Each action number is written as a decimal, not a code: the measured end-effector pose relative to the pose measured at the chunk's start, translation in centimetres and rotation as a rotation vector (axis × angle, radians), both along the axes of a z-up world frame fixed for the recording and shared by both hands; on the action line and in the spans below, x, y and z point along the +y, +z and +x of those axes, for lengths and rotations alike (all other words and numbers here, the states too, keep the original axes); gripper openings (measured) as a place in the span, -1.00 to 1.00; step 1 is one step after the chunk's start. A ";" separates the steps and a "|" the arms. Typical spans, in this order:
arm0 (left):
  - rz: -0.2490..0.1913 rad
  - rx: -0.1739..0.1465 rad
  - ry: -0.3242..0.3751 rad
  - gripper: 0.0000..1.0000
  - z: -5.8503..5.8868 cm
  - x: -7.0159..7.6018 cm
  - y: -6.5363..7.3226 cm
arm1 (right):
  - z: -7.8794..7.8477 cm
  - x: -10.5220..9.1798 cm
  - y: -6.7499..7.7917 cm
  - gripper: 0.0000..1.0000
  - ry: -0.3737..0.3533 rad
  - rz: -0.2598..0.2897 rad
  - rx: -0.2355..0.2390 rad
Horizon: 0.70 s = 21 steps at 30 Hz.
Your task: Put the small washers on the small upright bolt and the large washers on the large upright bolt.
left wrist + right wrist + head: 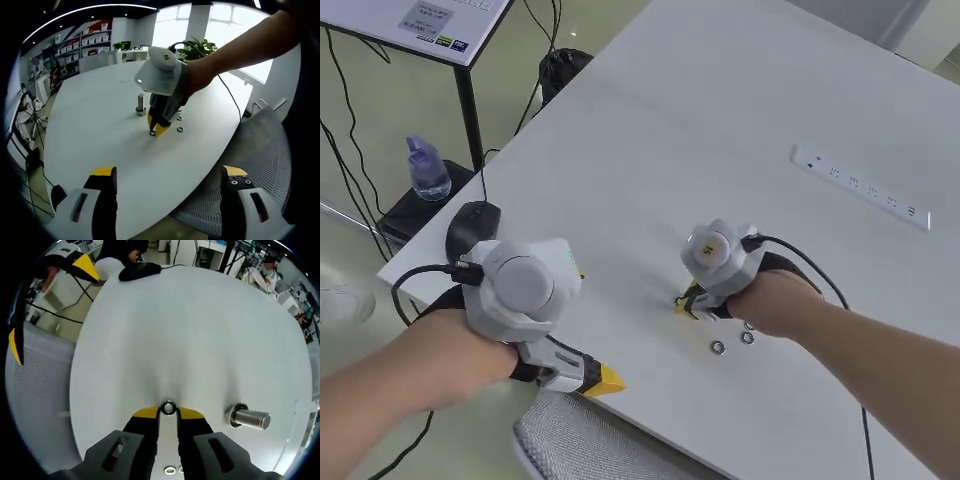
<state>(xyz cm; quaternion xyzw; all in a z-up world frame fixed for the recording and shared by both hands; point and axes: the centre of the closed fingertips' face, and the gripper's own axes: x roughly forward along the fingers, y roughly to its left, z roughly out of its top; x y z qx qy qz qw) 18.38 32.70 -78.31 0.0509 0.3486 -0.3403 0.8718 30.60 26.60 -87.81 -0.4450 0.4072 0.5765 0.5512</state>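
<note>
Grip matters most with the silver ring-shaped metal washer point(168, 408). It looks thin, rigid, light and smooth, so it should not deform, but it could skate across the white surface point(670, 130) or flip out from between hard tips. The right tool point(169, 416) has its yellow-tipped jaws drawn close together with the washer seated between the tips, apparently pinched across its outer rim. The washer is low, toward the near edge of the surface where the person stands; I cannot tell whether it rests on the surface or is just clear of it. Opposite sides of the rim look like the right place to hold it, since that leaves the hole open for the thread.

The silver threaded upright bolt point(248, 419) stands just beside the washer, with a wider collar at its base; whether it is the small or the large one cannot be judged. Two more silver washers point(717, 347) lie flat near the near edge, by the right hand. Lying flat, they will likely need a squeeze across the rim to lift. The left tool point(169, 172) has its jaws spread wide with nothing between them and hangs off the near edge, above a grey mesh chair seat point(570, 440).
</note>
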 end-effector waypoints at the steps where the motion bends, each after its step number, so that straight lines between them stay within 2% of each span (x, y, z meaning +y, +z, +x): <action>1: -0.002 0.001 0.000 0.70 0.0 0.0 0.0 | 0.0 0.0 0.0 -0.71 0.004 -0.005 -0.001; 5: 0.001 0.005 -0.004 0.69 -0.2 -0.1 -0.2 | 0.0 0.0 -0.1 -0.71 0.023 -0.029 -0.006; 14: 0.000 0.018 -0.003 0.67 -0.6 -0.1 -0.5 | 0.2 0.2 -0.1 -0.71 -0.016 -0.069 0.019; 21: 0.003 0.023 -0.009 0.65 -1.0 -0.2 -0.6 | 0.3 0.5 -0.2 -0.71 -0.035 -0.142 0.014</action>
